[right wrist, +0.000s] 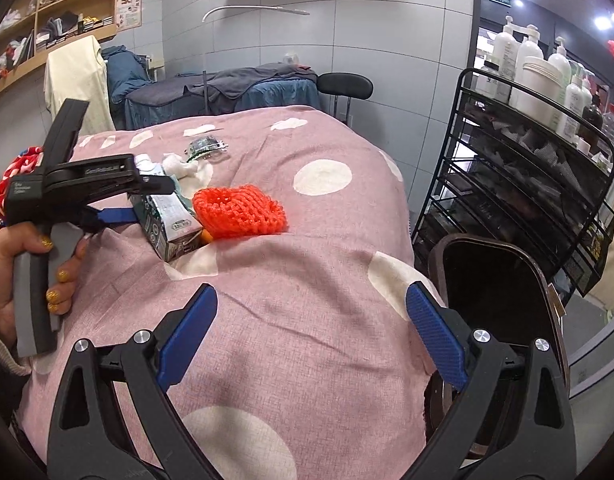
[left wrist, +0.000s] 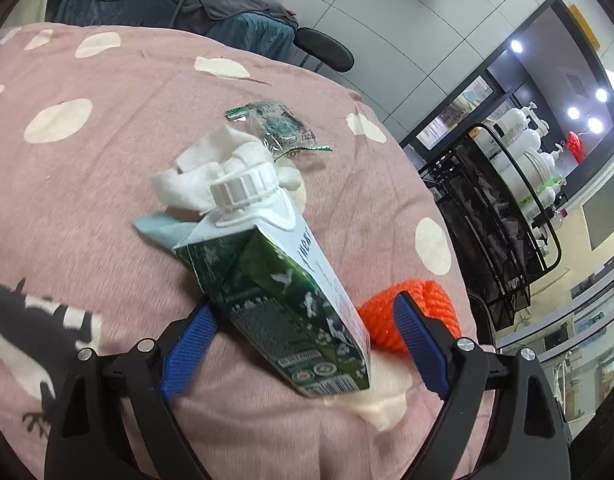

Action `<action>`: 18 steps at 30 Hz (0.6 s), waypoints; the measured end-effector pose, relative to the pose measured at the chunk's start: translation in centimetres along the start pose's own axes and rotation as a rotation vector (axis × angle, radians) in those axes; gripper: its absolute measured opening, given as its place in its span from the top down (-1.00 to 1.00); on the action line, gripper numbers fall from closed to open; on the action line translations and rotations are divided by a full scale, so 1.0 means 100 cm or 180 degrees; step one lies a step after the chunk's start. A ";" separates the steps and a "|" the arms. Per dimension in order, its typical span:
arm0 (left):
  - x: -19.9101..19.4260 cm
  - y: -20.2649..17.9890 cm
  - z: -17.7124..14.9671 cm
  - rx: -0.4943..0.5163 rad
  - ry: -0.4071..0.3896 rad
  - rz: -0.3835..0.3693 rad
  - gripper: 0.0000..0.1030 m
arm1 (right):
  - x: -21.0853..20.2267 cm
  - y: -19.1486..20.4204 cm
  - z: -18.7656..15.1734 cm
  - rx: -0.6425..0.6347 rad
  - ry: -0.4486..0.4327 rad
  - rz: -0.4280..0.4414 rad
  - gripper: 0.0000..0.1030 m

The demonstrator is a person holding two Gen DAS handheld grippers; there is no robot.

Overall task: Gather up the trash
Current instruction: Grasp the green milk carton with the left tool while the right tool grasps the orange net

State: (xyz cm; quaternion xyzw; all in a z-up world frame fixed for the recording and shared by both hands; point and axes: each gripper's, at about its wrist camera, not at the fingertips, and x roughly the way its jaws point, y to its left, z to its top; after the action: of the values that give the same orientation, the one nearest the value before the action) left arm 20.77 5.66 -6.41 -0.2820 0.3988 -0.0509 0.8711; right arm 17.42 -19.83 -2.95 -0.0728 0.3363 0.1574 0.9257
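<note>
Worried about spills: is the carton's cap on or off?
On. The white screw cap sits on the spout of the carton, which lies on its side on the bed. Whether it is tight cannot be told.

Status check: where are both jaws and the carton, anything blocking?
Left gripper open, jaws straddling green milk carton, not clamped. Right gripper open, empty, above the blanket. Orange net against carton's side.

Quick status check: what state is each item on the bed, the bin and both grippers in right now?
Carton: lying on its side, cap on, between the left gripper's pads.
Left gripper: open, not yet clamped.
Right gripper: open, empty.
Tissue: crumpled.
Orange net: lying beside the carton.
Wrapper: crumpled.
Bin: open.
</note>
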 end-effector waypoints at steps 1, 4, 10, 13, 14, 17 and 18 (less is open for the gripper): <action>0.003 0.001 0.002 -0.0016 0.0008 0.0009 -0.66 | 0.001 0.002 0.002 -0.0026 -0.0005 0.0003 -0.83; 0.010 0.007 0.009 -0.0076 0.0070 0.0021 -0.53 | 0.004 0.009 0.009 -0.0139 -0.0038 0.0032 -0.83; 0.014 0.010 0.011 -0.0100 0.0119 0.0028 -0.19 | 0.026 0.030 0.029 -0.0487 -0.0018 0.0157 -0.83; 0.011 0.012 0.011 -0.0134 0.0093 -0.0049 -0.14 | 0.045 0.045 0.042 -0.0732 0.0049 0.0212 -0.83; 0.011 0.014 0.011 -0.0150 0.0084 -0.0075 -0.12 | 0.050 0.050 0.046 -0.0801 0.0069 0.0222 -0.82; 0.008 0.015 0.010 -0.0152 0.0048 -0.0126 -0.10 | 0.068 0.066 0.055 -0.1029 0.0185 0.0273 -0.67; 0.007 0.015 0.010 -0.0139 0.0037 -0.0136 -0.09 | 0.075 0.070 0.057 -0.1092 0.0232 0.0265 -0.58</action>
State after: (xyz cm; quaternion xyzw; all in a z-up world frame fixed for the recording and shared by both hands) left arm 21.72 7.12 -7.15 -0.3092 0.3988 -0.0625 0.8611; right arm 23.85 -10.03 -3.63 -0.2213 0.3405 0.2480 0.8795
